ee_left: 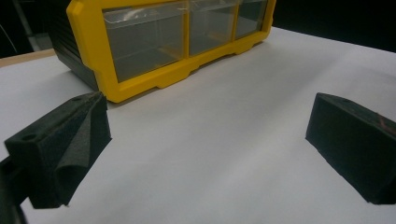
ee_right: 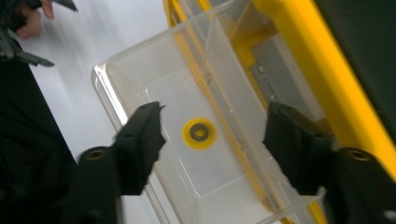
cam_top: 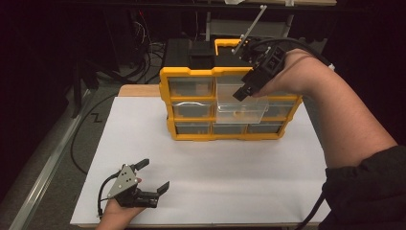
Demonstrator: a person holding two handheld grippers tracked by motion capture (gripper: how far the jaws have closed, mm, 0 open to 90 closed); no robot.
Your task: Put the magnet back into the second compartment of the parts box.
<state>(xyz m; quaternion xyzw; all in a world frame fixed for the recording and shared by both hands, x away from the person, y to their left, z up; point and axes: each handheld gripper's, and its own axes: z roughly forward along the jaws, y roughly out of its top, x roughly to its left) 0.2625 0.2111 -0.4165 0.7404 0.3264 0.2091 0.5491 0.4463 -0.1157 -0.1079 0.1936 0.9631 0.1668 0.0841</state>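
— Where is the right hand-held gripper [cam_top: 245, 91]?

— It hangs over the pulled-out clear drawer [cam_top: 241, 111] of the yellow organizer [cam_top: 230, 103], its jaws spread and empty. A small yellow ring [ee_right: 199, 133] lies on the drawer's floor, below the gap between them.

— And the left hand-held gripper [cam_top: 154, 176]?

— It rests low on the white table [cam_top: 230, 167], well apart from the organizer, jaws spread wide around nothing.

Right gripper [ee_right: 212, 140]: gap below jaws free down to washer [ee_right: 199, 133]; clear drawer [ee_right: 154, 84] walls flanked, yellow frame [ee_right: 322, 79] close beside.
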